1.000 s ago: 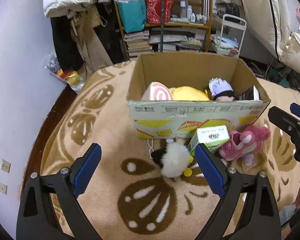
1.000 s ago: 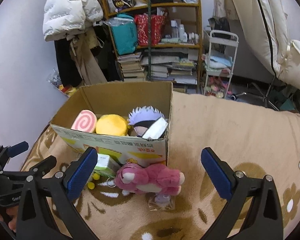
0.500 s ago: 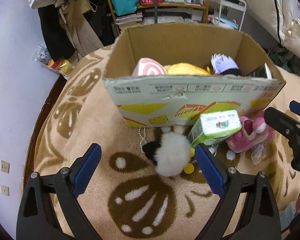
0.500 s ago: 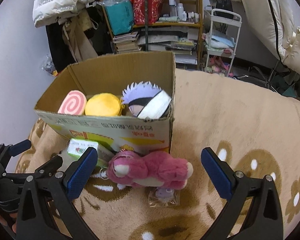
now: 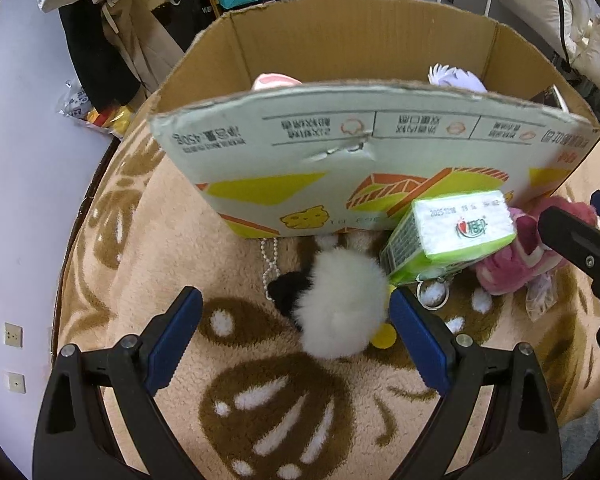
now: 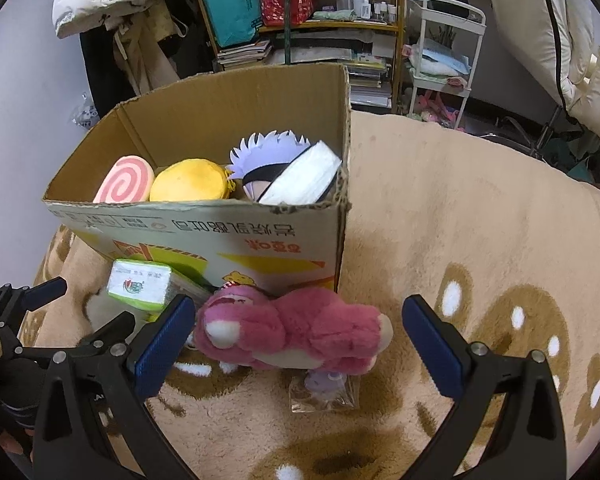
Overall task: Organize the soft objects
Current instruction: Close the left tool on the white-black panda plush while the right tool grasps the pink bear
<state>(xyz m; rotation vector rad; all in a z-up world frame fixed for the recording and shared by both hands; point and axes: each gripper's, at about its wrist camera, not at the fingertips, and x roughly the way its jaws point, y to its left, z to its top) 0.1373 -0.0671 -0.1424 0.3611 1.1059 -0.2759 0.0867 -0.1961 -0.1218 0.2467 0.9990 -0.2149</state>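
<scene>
A cardboard box [image 5: 340, 152] [image 6: 228, 236] stands on the beige rug. It holds a pink swirl plush [image 6: 126, 180], a yellow plush [image 6: 190, 182] and a white-haired doll [image 6: 272, 160]. In front of it lie a white and black fluffy plush [image 5: 340, 300], a green tissue pack [image 5: 452, 236] [image 6: 140, 284] and a pink bear plush [image 6: 292, 330] [image 5: 520, 248]. My left gripper [image 5: 296, 336] is open, with the fluffy plush between its fingers. My right gripper [image 6: 300, 340] is open around the pink bear.
A small clear bag [image 6: 324, 392] lies under the bear. A bead chain [image 5: 270, 264] lies by the box. A cluttered shelf [image 6: 300, 20], hanging coats [image 6: 112, 20] and a white trolley [image 6: 440, 60] stand behind. A wall [image 5: 28, 160] borders the rug on the left.
Both grippers have moved forward and down toward the box. The fluffy plush now sits between my left fingers and the pink bear between my right fingers.
</scene>
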